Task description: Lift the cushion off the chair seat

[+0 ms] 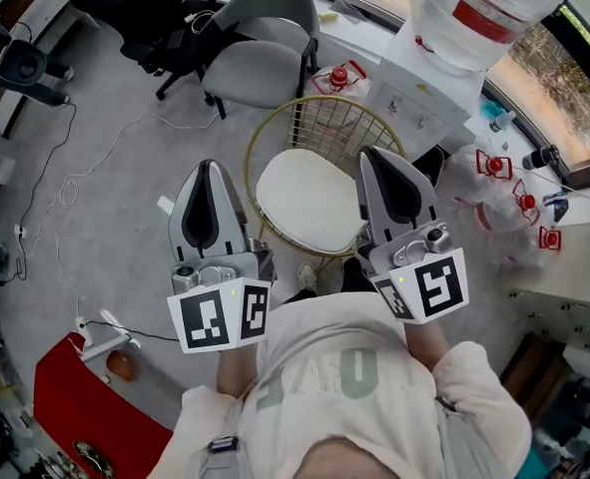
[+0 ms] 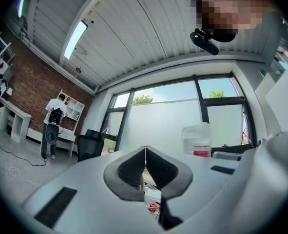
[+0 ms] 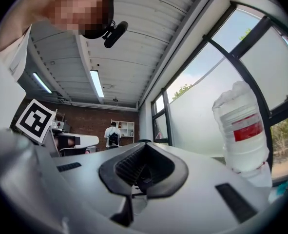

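A round white cushion (image 1: 309, 198) lies on the seat of a gold wire chair (image 1: 324, 118) in the middle of the head view. My left gripper (image 1: 210, 166) hangs to the cushion's left and my right gripper (image 1: 376, 154) to its right, both raised above the seat and apart from it. In the left gripper view the left gripper (image 2: 144, 152) has its pads pressed together with nothing between them. The right gripper (image 3: 144, 149) looks the same in its own view, shut and empty. Neither gripper view shows the cushion; both look out at windows and ceiling.
A grey office chair (image 1: 260, 68) and a black one (image 1: 165, 18) stand behind the wire chair. A water dispenser with a large bottle (image 1: 474, 8) is at the back right. Cables (image 1: 65, 183) trail on the floor at left, by a red object (image 1: 85, 407).
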Demonstrator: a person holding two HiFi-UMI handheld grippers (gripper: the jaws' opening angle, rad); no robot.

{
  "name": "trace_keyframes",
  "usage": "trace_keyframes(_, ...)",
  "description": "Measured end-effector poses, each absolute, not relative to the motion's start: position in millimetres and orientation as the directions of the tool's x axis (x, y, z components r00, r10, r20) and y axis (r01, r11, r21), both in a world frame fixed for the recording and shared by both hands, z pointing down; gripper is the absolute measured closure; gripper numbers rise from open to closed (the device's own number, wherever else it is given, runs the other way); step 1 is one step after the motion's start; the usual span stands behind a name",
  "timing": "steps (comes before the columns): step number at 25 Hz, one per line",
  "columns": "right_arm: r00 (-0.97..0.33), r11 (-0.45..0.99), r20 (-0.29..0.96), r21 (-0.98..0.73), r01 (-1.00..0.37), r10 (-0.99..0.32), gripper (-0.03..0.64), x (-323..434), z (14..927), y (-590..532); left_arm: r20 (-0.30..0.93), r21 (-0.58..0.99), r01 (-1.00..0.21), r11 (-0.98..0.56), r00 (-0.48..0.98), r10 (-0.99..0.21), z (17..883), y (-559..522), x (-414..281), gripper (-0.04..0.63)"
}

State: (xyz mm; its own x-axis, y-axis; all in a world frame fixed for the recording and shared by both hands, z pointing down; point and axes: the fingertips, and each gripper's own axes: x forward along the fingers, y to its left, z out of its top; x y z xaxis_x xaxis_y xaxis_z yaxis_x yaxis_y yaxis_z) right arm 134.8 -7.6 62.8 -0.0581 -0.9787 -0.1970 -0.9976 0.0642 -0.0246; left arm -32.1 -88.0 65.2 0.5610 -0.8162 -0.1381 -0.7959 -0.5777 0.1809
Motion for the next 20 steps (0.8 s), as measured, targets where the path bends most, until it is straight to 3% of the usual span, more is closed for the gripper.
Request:
trace_keyframes(6, -0.124, 0.133, -0.159, -0.05, -0.99, -0.979, 0.6, 141.4, 81.5, -37.4, -0.085, 0.178, -0.862, -0.475, 0.467, -0.88, 83.5, -95.9, -43.7, 0.58)
trace_keyframes(9, -0.143, 0.153, -0.135, -0.066, -0.986, -0.981, 0.6, 142.8, 94.4, -48.4, -0.064, 0.28, -0.844, -0.457, 0.459, -0.886, 101.1, -100.9, -50.8, 0.58)
trace_keyframes(13, -0.181, 0.185, -0.055, -0.071, -0.98, -0.982, 0.6, 143.1, 129.8, -65.6, -0.073, 0.515, -0.722, -0.462, 0.501, -0.863, 146.5, -115.5, -56.0, 0.58)
trace_keyframes(17, -0.223, 0.218, 0.044, -0.104, -0.97, -0.974, 0.6, 139.3, 184.4, -81.7, -0.002, 0.686, -0.584, -0.434, 0.595, -0.804, 237.8, -128.3, -53.5, 0.572)
trace_keyframes(20, -0.27, 0.255, 0.111, -0.133, -0.958, -0.956, 0.6, 129.9, 234.9, -94.3, 0.041, 0.809, -0.463, -0.361, 0.658, -0.752, 323.8, -130.4, -53.8, 0.453)
